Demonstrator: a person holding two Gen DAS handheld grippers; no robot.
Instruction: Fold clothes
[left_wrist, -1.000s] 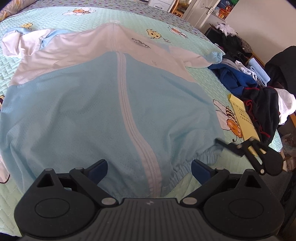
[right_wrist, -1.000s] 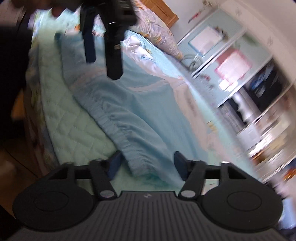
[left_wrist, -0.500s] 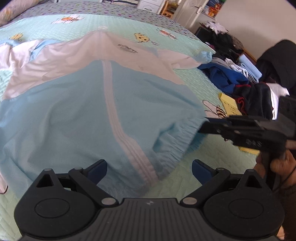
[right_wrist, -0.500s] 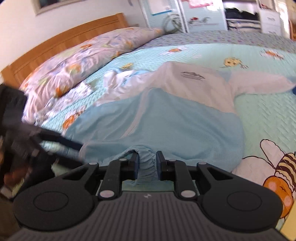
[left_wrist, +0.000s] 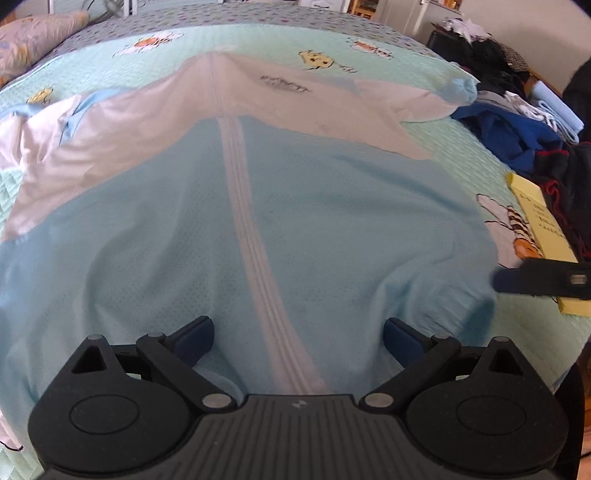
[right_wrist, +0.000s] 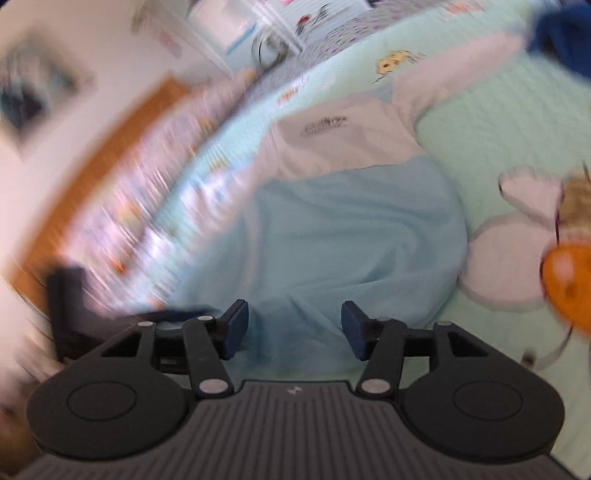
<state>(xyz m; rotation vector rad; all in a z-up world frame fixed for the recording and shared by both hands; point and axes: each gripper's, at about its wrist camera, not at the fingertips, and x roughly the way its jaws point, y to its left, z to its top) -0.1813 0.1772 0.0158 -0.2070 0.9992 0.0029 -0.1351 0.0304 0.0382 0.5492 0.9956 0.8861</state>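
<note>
**Jacket spread flat on bed, no fold yet made**

While the garment lies opened out, the folding proper reads as not begun: body flat, front up, zip line running straight, both sleeves out to the sides.

Item 1. Jacket, light blue body with white yoke and sleeves. Lies on the bed, hem toward the cameras, collar at 12 o'clock in the left wrist view. Sleeve at 10 o'clock is bunched; sleeve at 2 o'clock lies out toward a heap of other clothes. Some ripples remain in the cloth near the hem. Judged left to do: sleeves in, sides in, body doubled.

Item 2. Left hand-held gripper. Jaws spread wide, nothing between the pads. It hangs above the hem with the zip strip running up from between the fingers toward 12 o'clock; whether it touches the cloth cannot be told.

Item 3. Right hand-held gripper. Jaws part-way apart, having just been opening; the blue hem lies between and just under the fingers, but the pads do not press on it. From this view the jacket body stretches to 12 o'clock, the white yoke beyond. The view is blurred at its left. In the left wrist view this gripper shows at 3 o'clock, at the jacket's hem corner.
</note>
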